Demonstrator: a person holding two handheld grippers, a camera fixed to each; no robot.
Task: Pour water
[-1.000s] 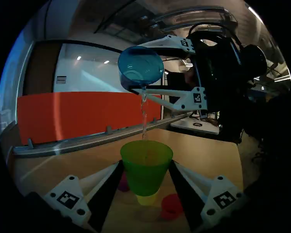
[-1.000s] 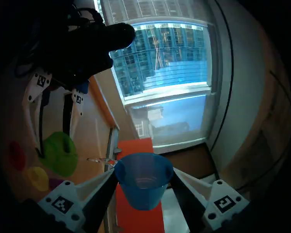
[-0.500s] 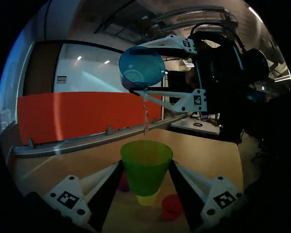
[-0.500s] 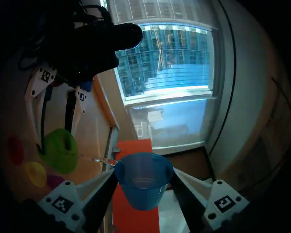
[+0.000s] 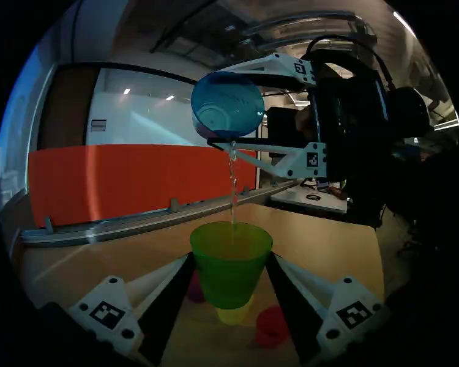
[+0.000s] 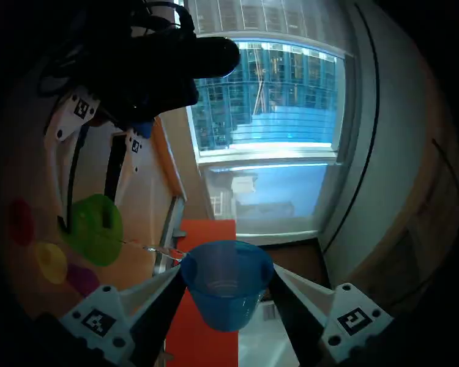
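Observation:
My left gripper (image 5: pixel 231 269) is shut on an upright green cup (image 5: pixel 231 262), held above the wooden table (image 5: pixel 327 244). Above it my right gripper (image 5: pixel 237 114) holds a blue cup (image 5: pixel 227 104) tipped on its side, mouth toward the camera. A thin stream of water (image 5: pixel 232 186) falls from its rim into the green cup. In the right gripper view, the right gripper (image 6: pixel 227 290) is shut on the blue cup (image 6: pixel 226 290), and water (image 6: pixel 150 247) leaves its left rim toward the green cup (image 6: pixel 96 229) between the left gripper's fingers (image 6: pixel 63 177).
Yellow (image 5: pixel 234 314), red (image 5: pixel 268 324) and purple (image 5: pixel 196 289) cups stand on the table below the green cup. An orange panel (image 5: pixel 119 177) and a metal rail (image 5: pixel 138 217) line the table's far edge. A large window (image 6: pixel 266 140) lies beyond.
The right gripper has turned the blue cup a little further and drifted slightly right. The water stream keeps running into the green cup, which stays still.

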